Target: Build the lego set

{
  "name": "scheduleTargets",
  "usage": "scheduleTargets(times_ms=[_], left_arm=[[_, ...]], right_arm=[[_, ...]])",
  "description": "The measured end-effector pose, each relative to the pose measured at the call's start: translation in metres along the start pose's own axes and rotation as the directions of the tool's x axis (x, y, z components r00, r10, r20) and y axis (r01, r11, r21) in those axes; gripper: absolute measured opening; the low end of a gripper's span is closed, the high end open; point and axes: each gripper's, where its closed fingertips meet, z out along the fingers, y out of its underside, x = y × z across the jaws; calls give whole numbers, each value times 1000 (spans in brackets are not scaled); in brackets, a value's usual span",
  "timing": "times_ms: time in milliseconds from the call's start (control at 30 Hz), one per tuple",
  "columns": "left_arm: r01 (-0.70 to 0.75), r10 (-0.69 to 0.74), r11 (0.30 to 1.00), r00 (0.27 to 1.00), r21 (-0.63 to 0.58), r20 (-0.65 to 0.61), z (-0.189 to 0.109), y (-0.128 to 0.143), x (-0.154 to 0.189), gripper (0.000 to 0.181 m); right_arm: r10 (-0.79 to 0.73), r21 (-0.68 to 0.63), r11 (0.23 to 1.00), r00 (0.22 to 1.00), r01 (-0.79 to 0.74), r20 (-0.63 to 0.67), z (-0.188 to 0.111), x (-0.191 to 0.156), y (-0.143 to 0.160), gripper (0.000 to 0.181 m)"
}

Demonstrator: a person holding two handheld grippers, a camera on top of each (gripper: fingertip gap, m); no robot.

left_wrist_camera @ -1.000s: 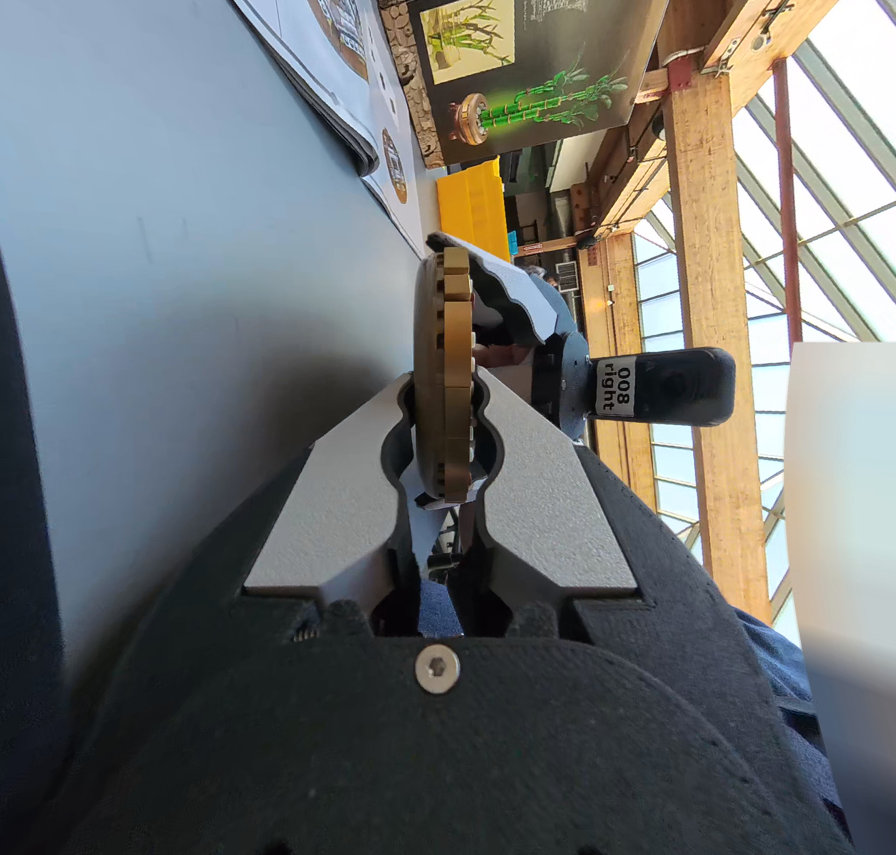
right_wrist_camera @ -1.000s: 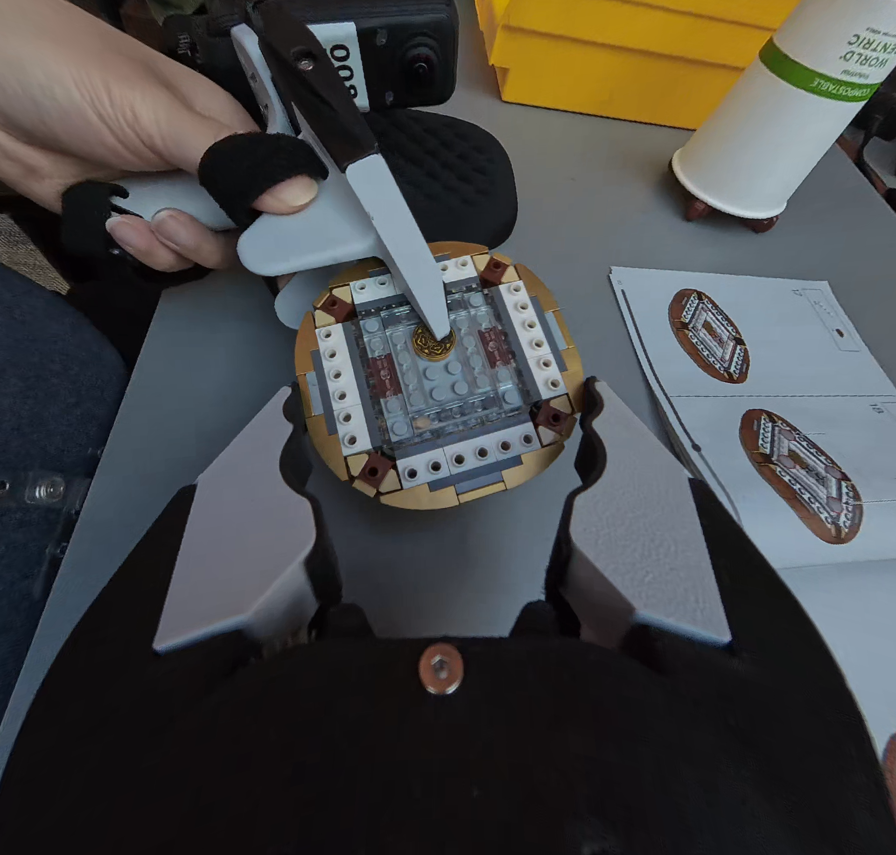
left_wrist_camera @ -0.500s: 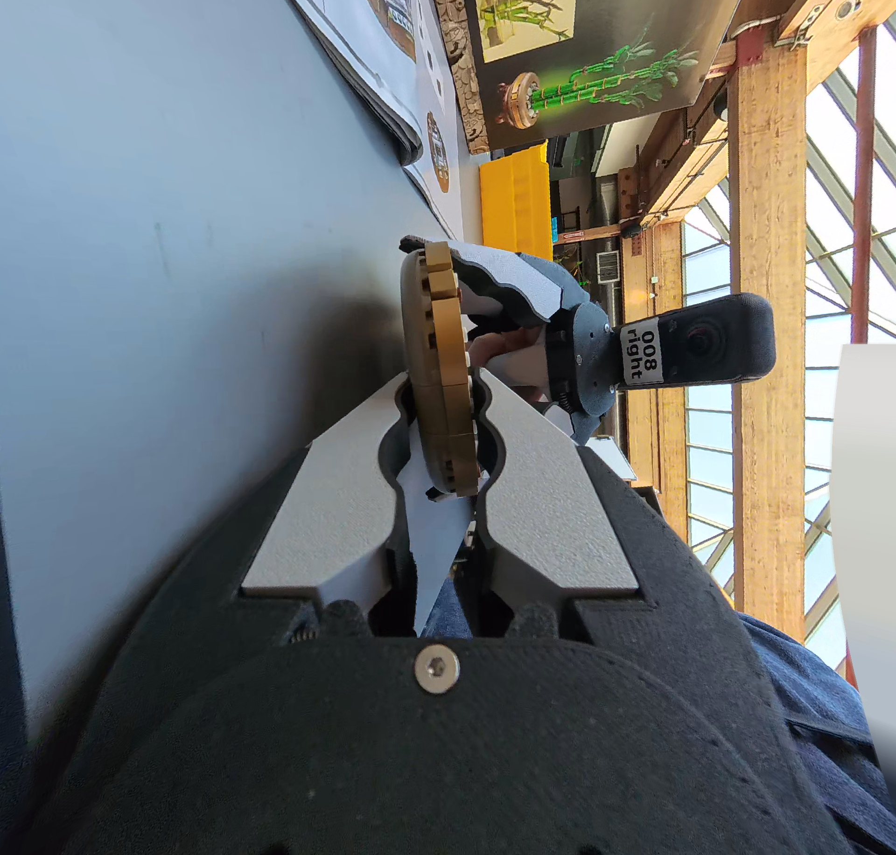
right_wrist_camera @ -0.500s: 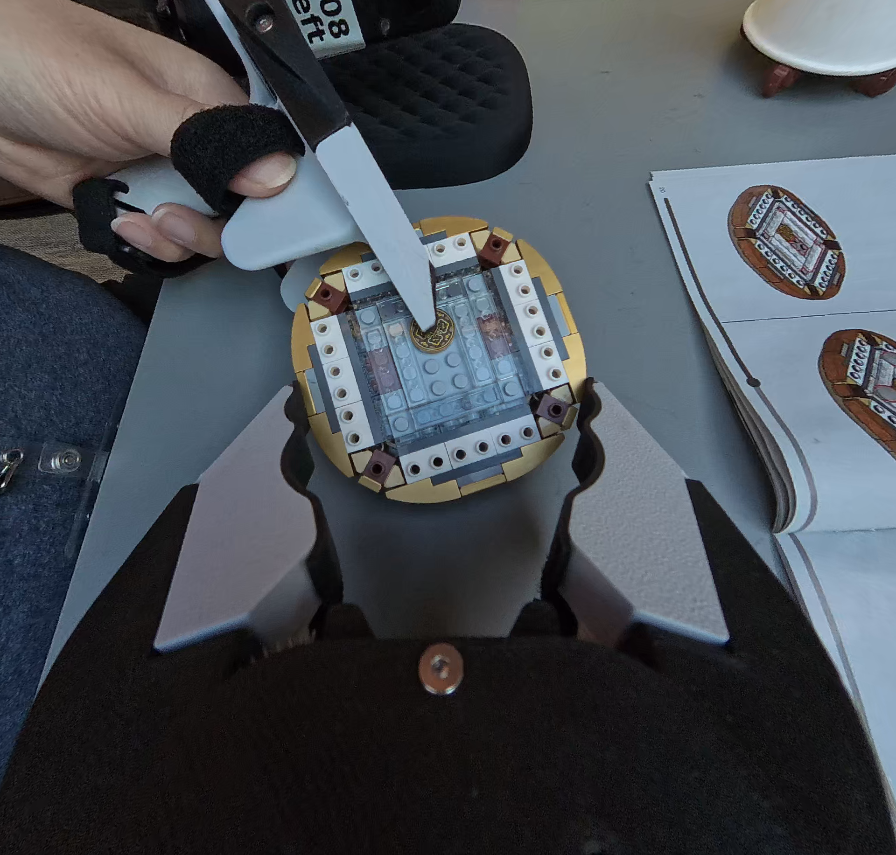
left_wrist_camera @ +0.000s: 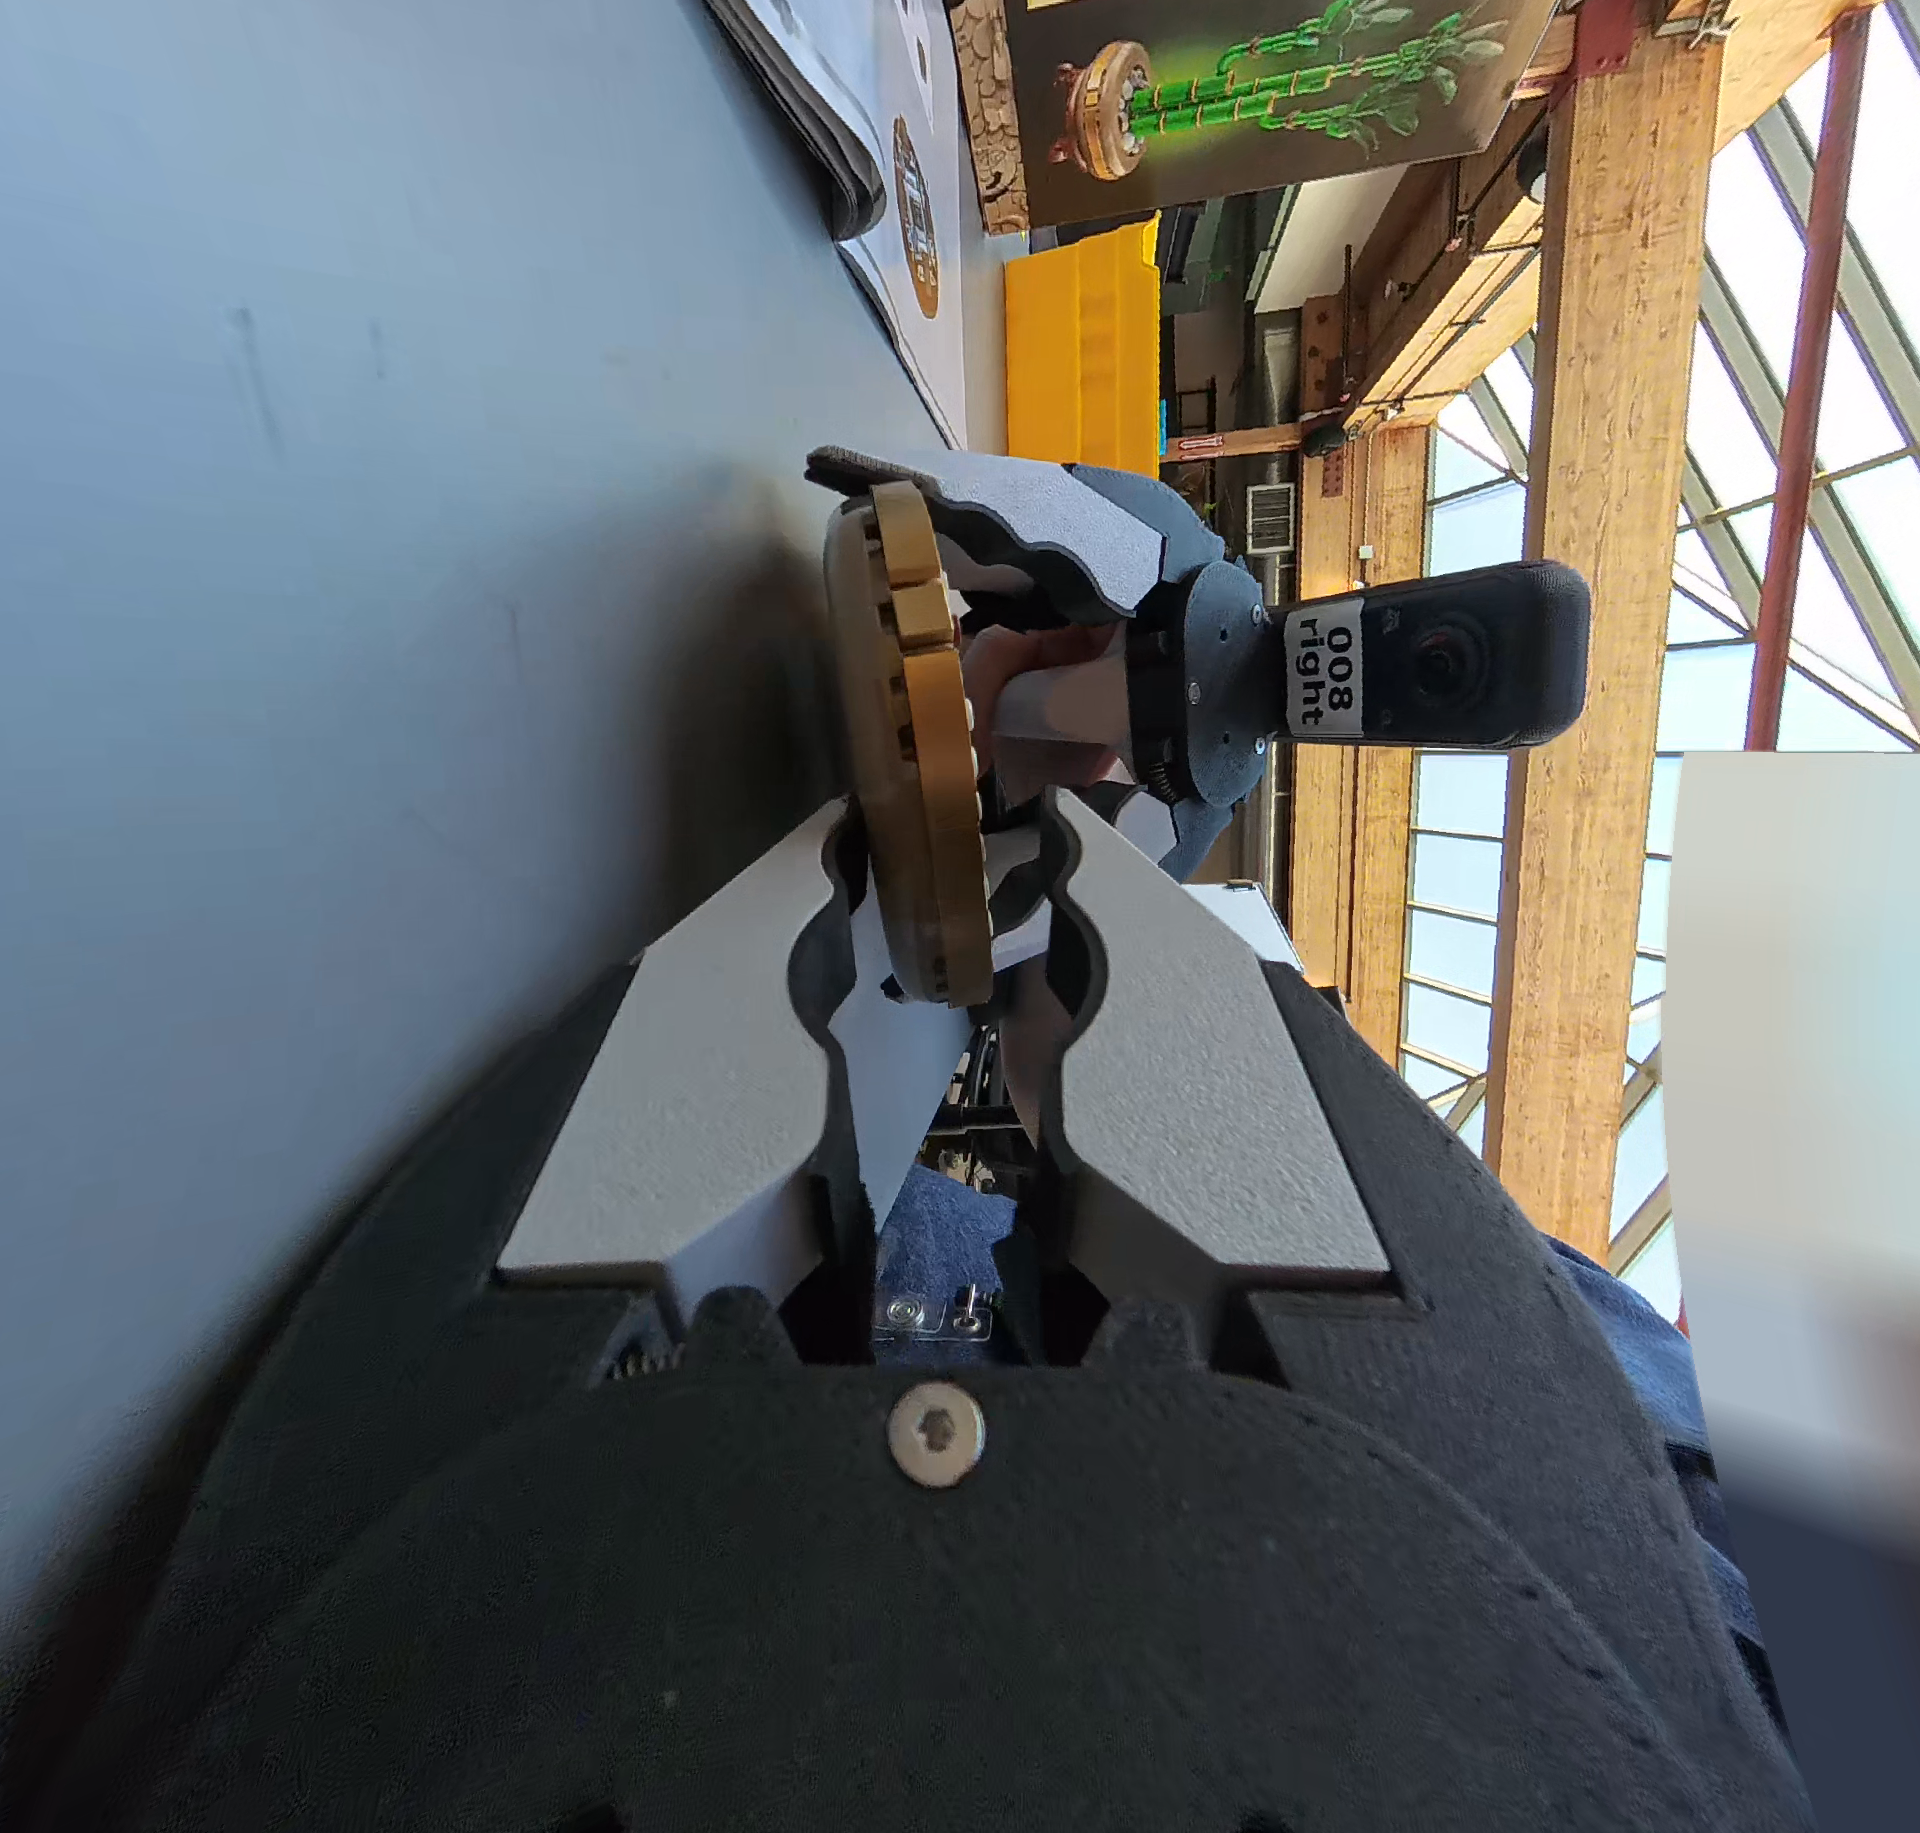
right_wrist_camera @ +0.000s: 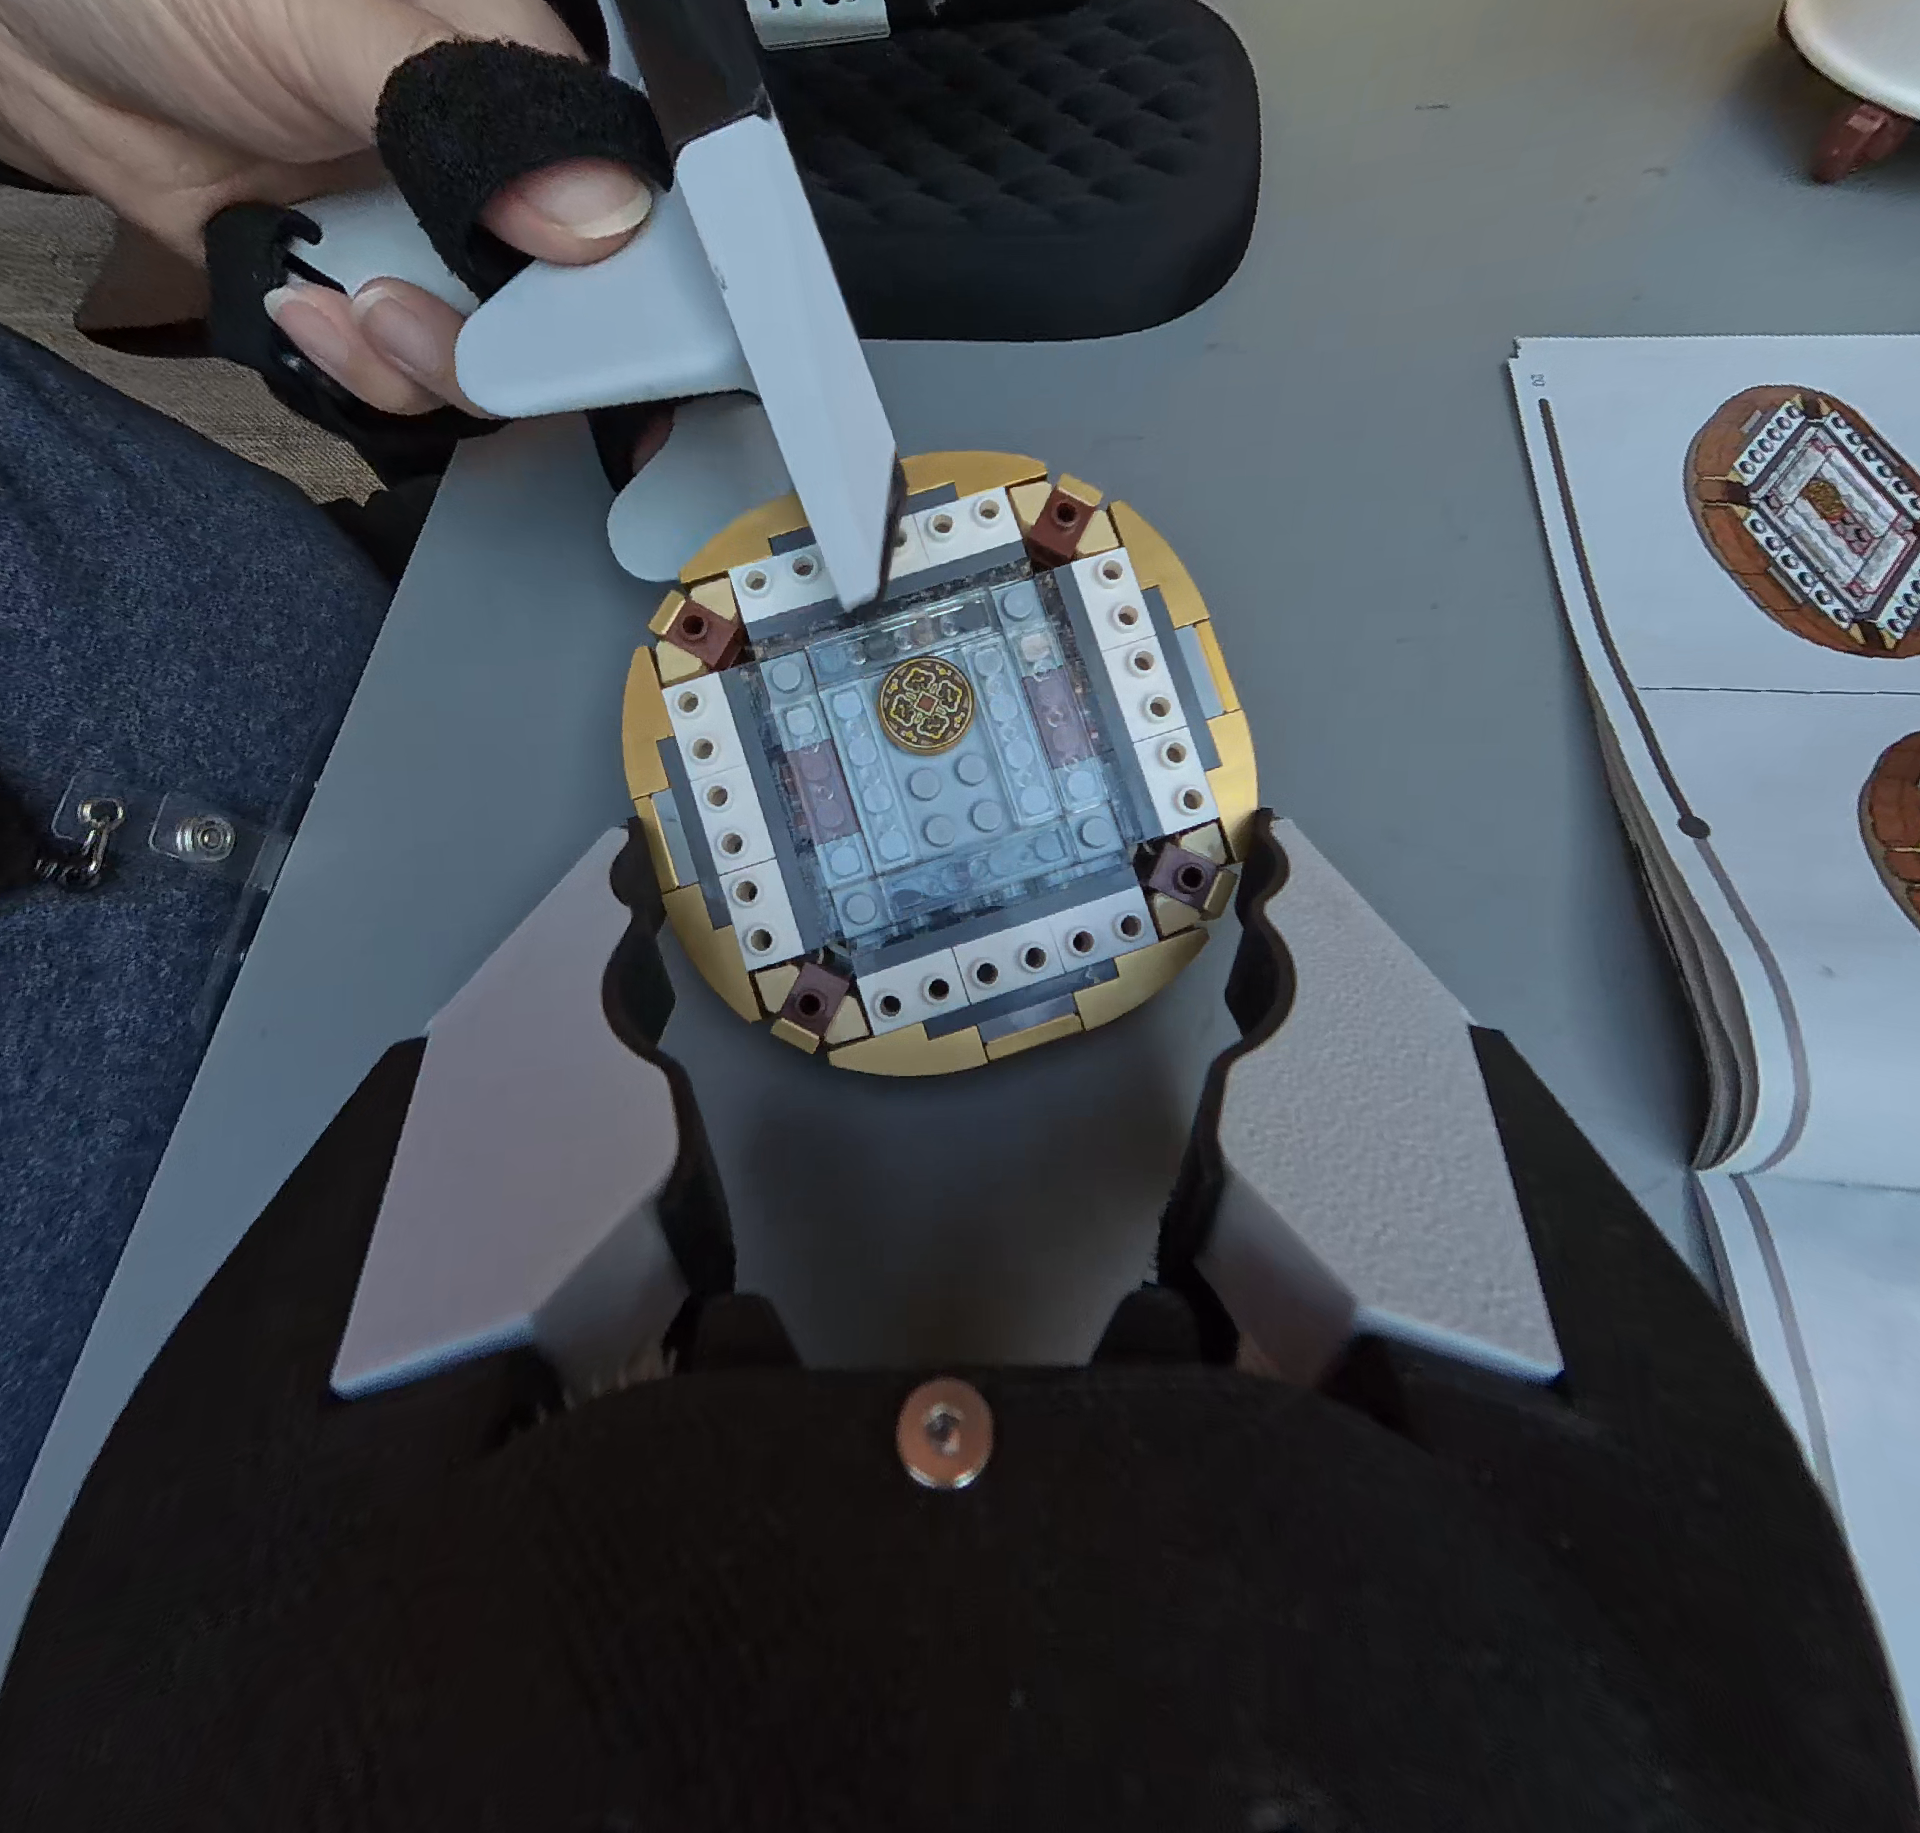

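A round gold lego base [right_wrist_camera: 940, 827], topped with white, grey and clear plates and a patterned round tile [right_wrist_camera: 927, 705], sits between my right gripper's [right_wrist_camera: 945, 848] fingertips. Both tips touch its rim, so the right gripper is shut on it. My left gripper [right_wrist_camera: 753, 568] reaches in from the far side. One finger lies over the base's far edge, clear of the round tile, and the other lies under the base. In the left wrist view the base [left_wrist_camera: 914, 765] is edge-on between the left gripper's [left_wrist_camera: 951, 812] parted jaws, with a gap on one side.
An open instruction booklet [right_wrist_camera: 1766, 744] lies to the right. A white paper cup [right_wrist_camera: 1860, 17] stands over brown pieces at the far right. A yellow bin [left_wrist_camera: 1081, 349] and the set's box [left_wrist_camera: 1226, 48] stand farther off. A person's hand [right_wrist_camera: 260, 69] and lap [right_wrist_camera: 125, 744] are at the left table edge. Both grippers' tips are close together, under 4 cm apart.
The left gripper's upper finger has lifted off the round tile and drawn back to the base's far edge, and its jaws have widened. The right gripper has kept its hold while moving over the table.
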Motion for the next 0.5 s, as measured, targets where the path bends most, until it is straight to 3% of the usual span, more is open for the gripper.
scheduleTargets(times_ms=[500], left_arm=[[33, -33, 999, 999, -7, 15, -13, 14, 2, 31]], right_arm=[[-19, -55, 998, 998, 22, 58, -8, 8, 15, 110]])
